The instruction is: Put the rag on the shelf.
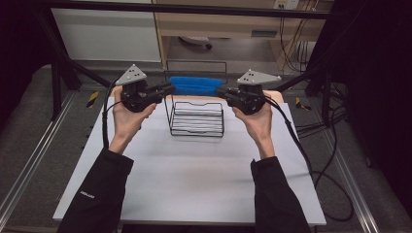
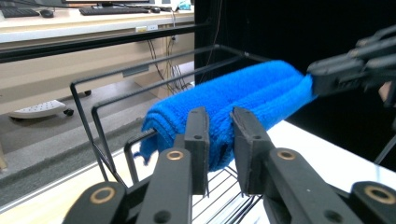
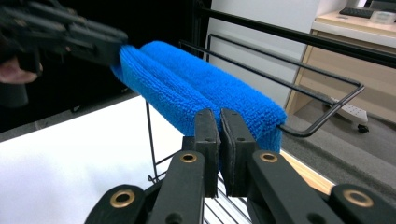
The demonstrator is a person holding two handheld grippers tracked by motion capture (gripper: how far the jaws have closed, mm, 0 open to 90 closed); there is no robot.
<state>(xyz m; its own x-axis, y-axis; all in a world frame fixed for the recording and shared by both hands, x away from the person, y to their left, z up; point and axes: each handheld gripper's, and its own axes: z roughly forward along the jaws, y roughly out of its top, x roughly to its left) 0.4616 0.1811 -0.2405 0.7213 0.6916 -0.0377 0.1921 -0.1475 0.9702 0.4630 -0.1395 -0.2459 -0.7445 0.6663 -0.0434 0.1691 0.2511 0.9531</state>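
Over rack (image 1: 197, 119), folded blue towel (image 1: 197, 86), seemingly.

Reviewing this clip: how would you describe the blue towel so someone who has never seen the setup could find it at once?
Start at the white table and go to its far edge, where a black wire rack stands between the two handheld grippers. The blue towel is the folded, fluffy cloth draped over the rack's upper rails, the left gripper and right gripper at its ends. It is the only brightly coloured, soft thing there.

Between the left gripper (image 1: 167, 89) and right gripper (image 1: 219, 91), the gap is blocked by the blue towel (image 1: 196, 85) and the black wire rack (image 1: 197, 119). Bare white surface (image 1: 194, 170) lies open behind both grippers.
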